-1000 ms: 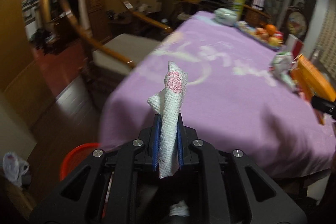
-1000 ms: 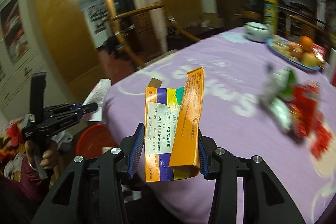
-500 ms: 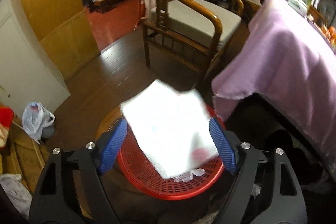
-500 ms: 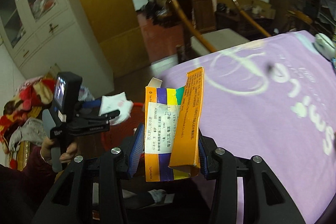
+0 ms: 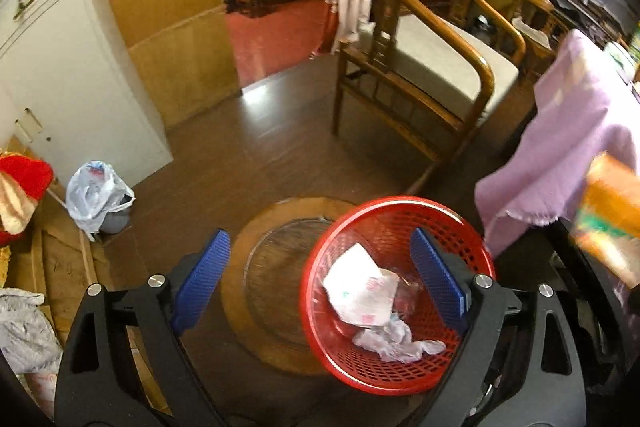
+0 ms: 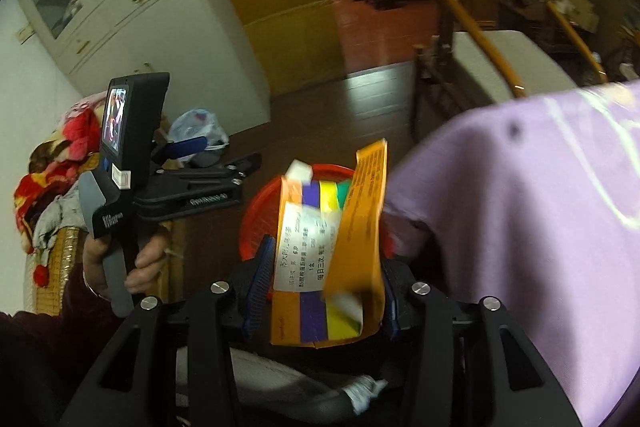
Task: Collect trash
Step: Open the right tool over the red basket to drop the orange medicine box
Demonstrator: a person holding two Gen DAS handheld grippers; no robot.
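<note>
The left wrist view looks down into the red basket, where a white napkin with pink print lies loose on other crumpled paper. The left gripper has just been opening; its blue pads stand wide apart with nothing between them, the right pad over the basket's rim. At this view's right edge only a blurred orange corner of the box shows.

The right wrist view shows that box in full: a flattened orange carton with purple, yellow and green stripes and a white printed label, clamped between the pads of the right gripper. Behind it only a far arc of the basket shows. To the left a hand holds the left gripper by its handle.

The basket sits on a round wooden board on a dark wood floor. A table under purple cloth is at the right, a wooden chair with a pale cushion beyond, a white cabinet at the left and a plastic bag at its foot.
</note>
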